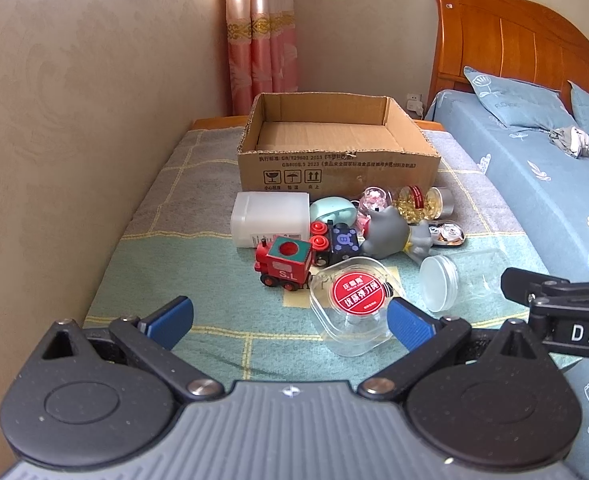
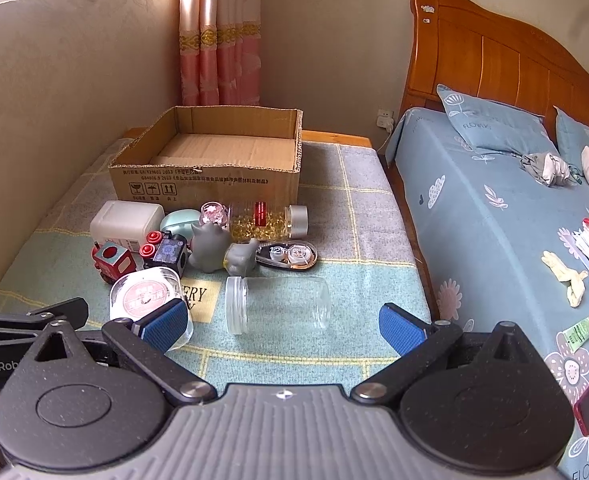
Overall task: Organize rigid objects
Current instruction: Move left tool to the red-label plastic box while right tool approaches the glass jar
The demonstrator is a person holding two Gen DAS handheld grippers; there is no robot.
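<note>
Two handheld grippers hover above a low table covered by a checked cloth (image 2: 358,216), both with blue-padded jaws spread wide and holding nothing. The left gripper (image 1: 290,322) sits nearest a round clear plastic case (image 1: 354,304) with a red label, which lies on the cloth between its fingers in that camera's view. The right gripper (image 2: 282,324) faces a clear glass jar (image 2: 278,306) lying on its side, its mouth toward the case. The landmark is an open, empty cardboard box (image 2: 210,164) at the far end of the table; everything else is clustered on the near side of the box. Just beyond the case stands a red toy train engine (image 1: 284,266), coupled to a black wagon (image 1: 340,242) with red wheels. Beside the wagon a grey cat figurine (image 2: 214,250) lies tipped over, with a correction tape dispenser (image 2: 292,257) next to it. Closer to the box are a white plastic container (image 1: 270,218), a mint-green case (image 1: 332,210), a small pink globe (image 2: 214,214), and a bottle of golden capsules (image 2: 268,220) on its side. Right of the box stands a bed (image 2: 494,216) with blue floral bedding; a pink curtain (image 2: 218,40) hangs behind the box.
</note>
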